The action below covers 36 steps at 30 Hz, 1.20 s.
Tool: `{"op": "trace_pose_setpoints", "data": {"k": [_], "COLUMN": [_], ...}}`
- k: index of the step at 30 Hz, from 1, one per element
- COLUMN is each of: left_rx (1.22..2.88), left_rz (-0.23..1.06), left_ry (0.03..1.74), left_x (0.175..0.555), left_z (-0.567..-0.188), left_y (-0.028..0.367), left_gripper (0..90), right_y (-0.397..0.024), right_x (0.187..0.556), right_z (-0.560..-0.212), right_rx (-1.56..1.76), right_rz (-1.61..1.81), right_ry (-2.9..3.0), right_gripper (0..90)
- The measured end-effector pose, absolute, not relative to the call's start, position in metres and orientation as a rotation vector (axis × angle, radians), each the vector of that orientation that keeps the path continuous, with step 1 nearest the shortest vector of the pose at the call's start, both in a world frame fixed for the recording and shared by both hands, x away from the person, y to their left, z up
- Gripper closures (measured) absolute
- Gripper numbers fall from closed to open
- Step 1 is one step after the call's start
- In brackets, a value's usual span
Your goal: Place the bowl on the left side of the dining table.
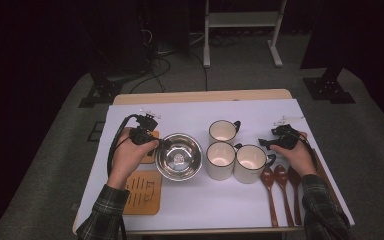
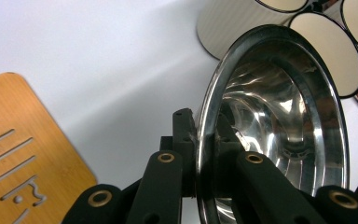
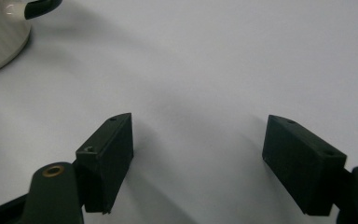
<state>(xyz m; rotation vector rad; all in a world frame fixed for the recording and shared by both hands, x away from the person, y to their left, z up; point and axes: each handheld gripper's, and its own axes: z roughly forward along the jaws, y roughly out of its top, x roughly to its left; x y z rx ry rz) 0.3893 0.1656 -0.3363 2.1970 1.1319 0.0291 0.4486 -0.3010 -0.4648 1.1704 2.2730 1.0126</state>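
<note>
2 jaws of the left gripper [image 2: 200, 154] pinch the steel bowl [image 1: 179, 156] by its rim, one inside and one outside, so it can be carried (it sits left of 3 mugs [image 1: 221, 160]). The right gripper [image 3: 198, 161] waits agape over bare table [image 3: 223, 60].

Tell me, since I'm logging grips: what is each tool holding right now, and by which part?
The left tool is clamped on the rim of the steel bowl, one jaw inside and one outside. The right tool is open over the bare table, holding nothing.
</note>
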Motion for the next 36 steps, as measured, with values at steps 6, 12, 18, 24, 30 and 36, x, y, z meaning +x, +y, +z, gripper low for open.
{"op": "trace_pose_setpoints", "data": {"k": [6, 12, 18, 24, 30, 36], "left_rx": [2.179, 2.173, 2.159, 2.147, 2.146, 2.134], "left_rz": [0.039, 0.039, 0.045, 0.056, 0.077, 0.082], "left_ry": [1.154, 1.167, 1.177, 1.186, 1.209, 1.227], "left_x": [0.397, 0.405, 0.410, 0.414, 0.420, 0.426], "left_z": [-0.334, -0.335, -0.334, -0.330, -0.331, -0.334], "left_y": [0.172, 0.176, 0.178, 0.181, 0.187, 0.191], "left_gripper": [83.8, 83.8, 83.8, 83.8, 83.8, 83.8], "right_y": [-0.301, -0.301, -0.301, -0.301, -0.301, -0.301], "right_x": [0.449, 0.449, 0.449, 0.449, 0.449, 0.449], "right_z": [-0.465, -0.465, -0.465, -0.465, -0.465, -0.465], "right_rx": [1.171, 1.171, 1.170, 1.170, 1.170, 1.170], "right_rz": [1.012, 1.012, 1.013, 1.013, 1.013, 1.013], "right_ry": [2.274, 2.274, 2.273, 2.273, 2.274, 2.273], "right_gripper": [23.2, 23.1, 23.1, 23.1, 23.1, 23.1]}}
